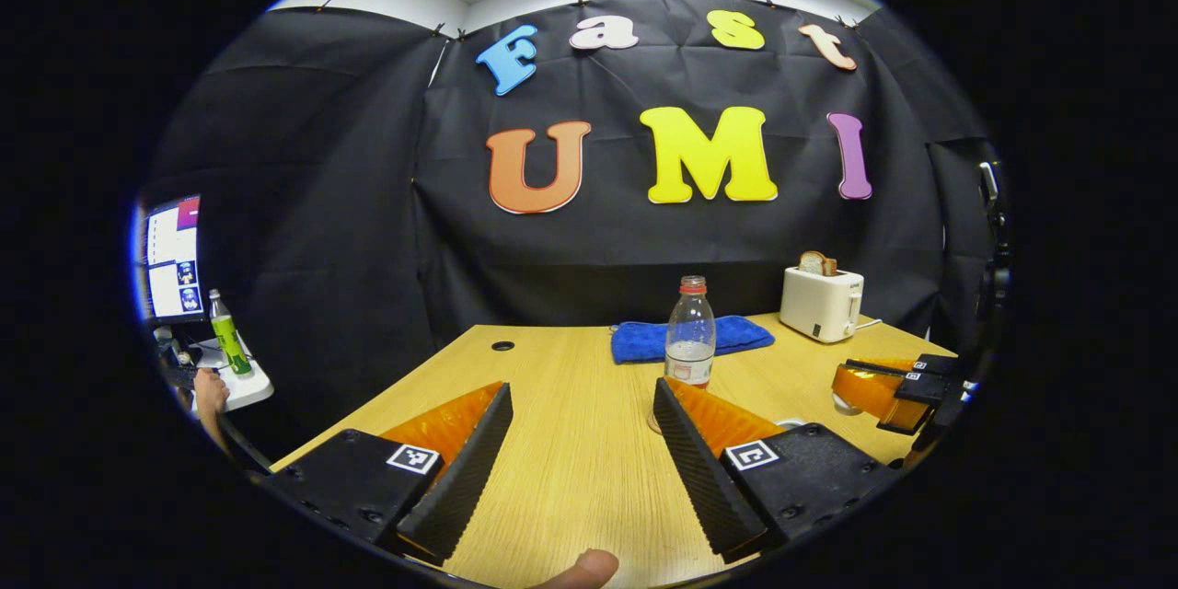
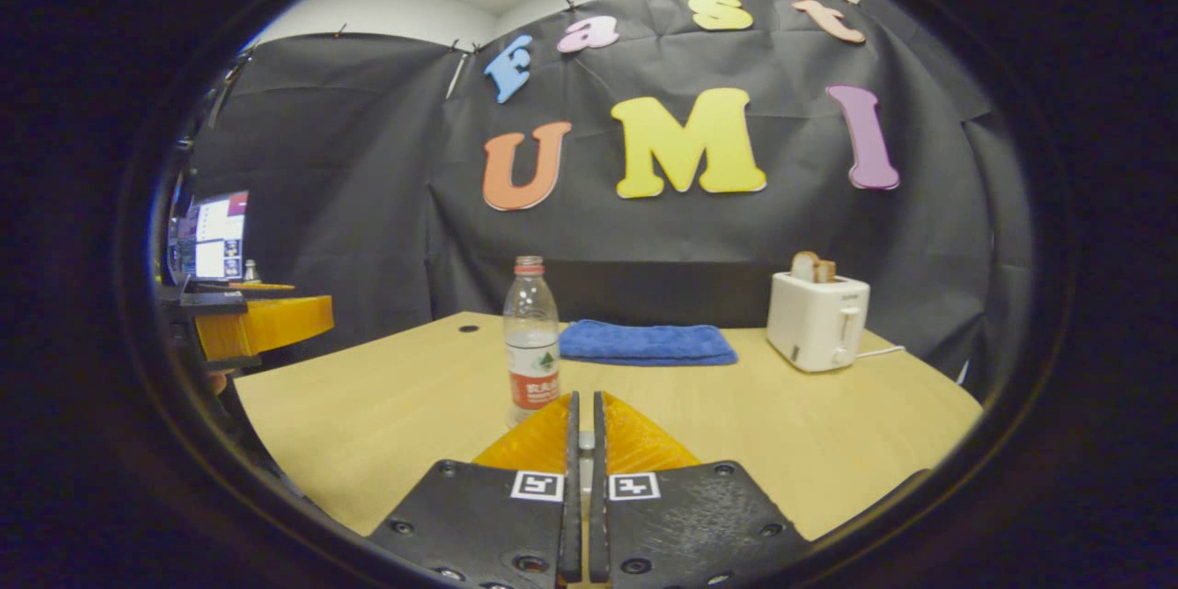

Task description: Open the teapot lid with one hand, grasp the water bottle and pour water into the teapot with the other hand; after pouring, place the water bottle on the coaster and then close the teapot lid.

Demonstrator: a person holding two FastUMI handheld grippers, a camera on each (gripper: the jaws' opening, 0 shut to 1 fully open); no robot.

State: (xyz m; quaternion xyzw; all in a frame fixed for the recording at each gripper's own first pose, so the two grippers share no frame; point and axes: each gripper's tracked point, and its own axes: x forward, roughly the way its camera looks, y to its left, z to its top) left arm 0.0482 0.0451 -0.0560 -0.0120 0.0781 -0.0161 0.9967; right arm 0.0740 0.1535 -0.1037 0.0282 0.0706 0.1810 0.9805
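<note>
A clear water bottle [image 1: 690,331] with a red cap and a red label stands upright mid-table, just beyond my left gripper [image 1: 582,391], which is open with nothing between its fingers. In the right gripper view the bottle [image 2: 531,345] stands ahead and slightly left of my right gripper [image 2: 585,398], which is shut to a thin slit. A pale sliver shows inside that slit; I cannot tell what it is. The right gripper [image 1: 842,382] also hangs low at the right edge of the left gripper view. Small white curved pieces [image 1: 790,423] peek out beneath it, perhaps the teapot.
A folded blue towel [image 2: 647,342] lies at the back of the wooden table [image 2: 386,414]. A white toaster [image 2: 815,320] with bread stands back right. A monitor [image 1: 172,258] and a green bottle [image 1: 227,340] sit on a side desk far left. A thumb [image 1: 580,571] shows at the bottom.
</note>
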